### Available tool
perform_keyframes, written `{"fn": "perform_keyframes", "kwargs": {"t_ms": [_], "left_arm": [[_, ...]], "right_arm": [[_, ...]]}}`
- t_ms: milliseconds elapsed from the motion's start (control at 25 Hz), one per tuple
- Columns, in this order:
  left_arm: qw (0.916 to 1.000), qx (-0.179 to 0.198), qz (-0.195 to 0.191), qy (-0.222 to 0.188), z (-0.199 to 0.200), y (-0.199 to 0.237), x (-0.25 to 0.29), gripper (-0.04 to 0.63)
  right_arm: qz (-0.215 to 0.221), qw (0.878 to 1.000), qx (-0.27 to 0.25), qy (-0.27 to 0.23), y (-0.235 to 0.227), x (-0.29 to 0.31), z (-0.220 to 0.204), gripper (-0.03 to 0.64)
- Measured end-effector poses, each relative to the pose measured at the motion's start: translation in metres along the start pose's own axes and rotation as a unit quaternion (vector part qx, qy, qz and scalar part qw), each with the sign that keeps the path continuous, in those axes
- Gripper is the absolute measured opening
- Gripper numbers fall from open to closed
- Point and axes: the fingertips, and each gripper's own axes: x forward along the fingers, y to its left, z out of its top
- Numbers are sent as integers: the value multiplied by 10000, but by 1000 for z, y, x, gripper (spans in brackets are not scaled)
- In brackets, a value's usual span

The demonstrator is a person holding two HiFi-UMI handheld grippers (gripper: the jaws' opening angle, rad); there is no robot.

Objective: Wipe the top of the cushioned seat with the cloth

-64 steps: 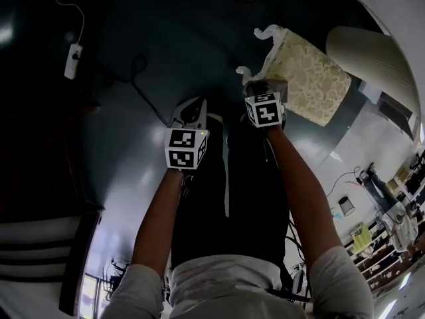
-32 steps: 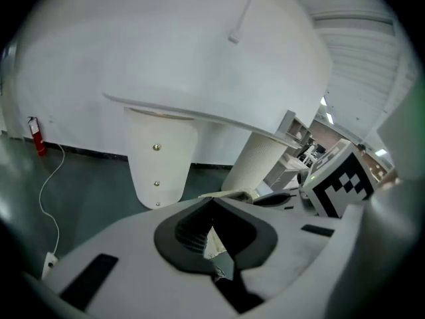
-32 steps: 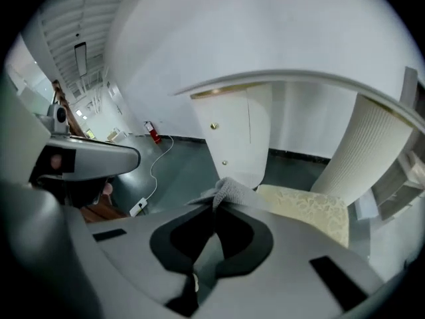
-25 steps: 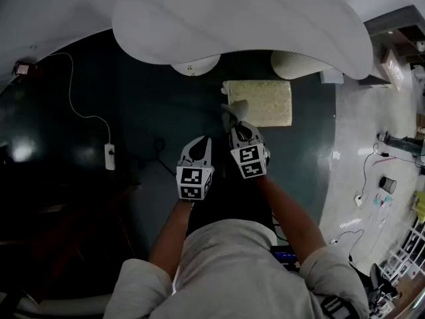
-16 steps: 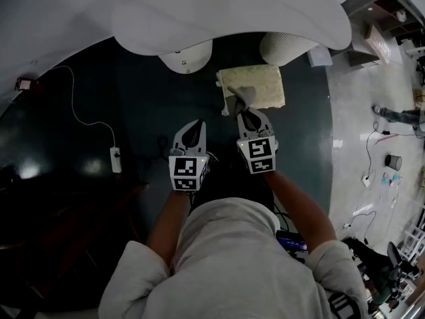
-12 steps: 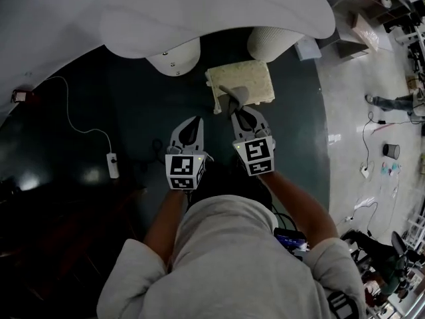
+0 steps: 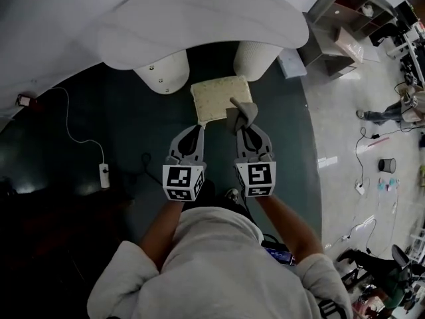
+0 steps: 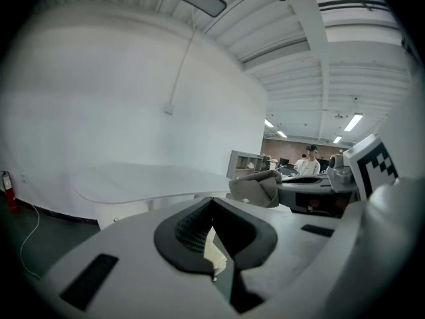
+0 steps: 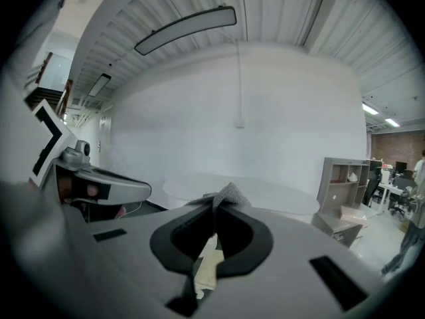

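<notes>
Head view: two grippers are held side by side over a dark, glossy floor (image 7: 80,111), each carrying one marker cube. The left gripper (image 7: 197,129) is seen with its jaws drawn together at the tip and nothing held. The right gripper (image 7: 244,127) is clamped on one grey cloth (image 7: 240,113), which is bunched and folded beyond its tip. One cushioned seat (image 7: 216,98), squarish, cream and padded, is seen just ahead of both tips; the cloth lies at its right near corner, contact cannot be told. One large white rounded tabletop (image 7: 199,18) is carried on two white cylindrical legs (image 7: 163,73) behind the seat. One white power strip (image 7: 103,176) with a cable is seen at left, one open shelf unit (image 7: 339,18) at upper right. Left gripper view: ribbed dark pads are seen meeting at the tip, empty, with the cream seat glimpsed below through the gap. Right gripper view: pads are pinched on the cloth, whose knitted corner pokes up above the tip.
</notes>
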Motion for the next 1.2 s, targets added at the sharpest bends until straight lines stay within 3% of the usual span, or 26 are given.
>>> {"fn": "perform_keyframes", "kwargs": {"t_ms": [160,320,720,1200], "left_arm": [[9997,-39,-33,-221,17,-55,-17,14],[9985,226,-17,-499,31,-108,-42,15],[9943,552,-240,-881,43,-214,-72,14],[9890,861,-242,-1177,55,-240,-97,14]], "right_arm": [[-84,9995,155,-279,-27,-53,7,14],[-179,9981,275,-526,-48,-106,17,14],[-226,9943,-10,-1041,-75,-210,38,14],[-265,9917,-8,-1254,-66,-244,46,14]]}}
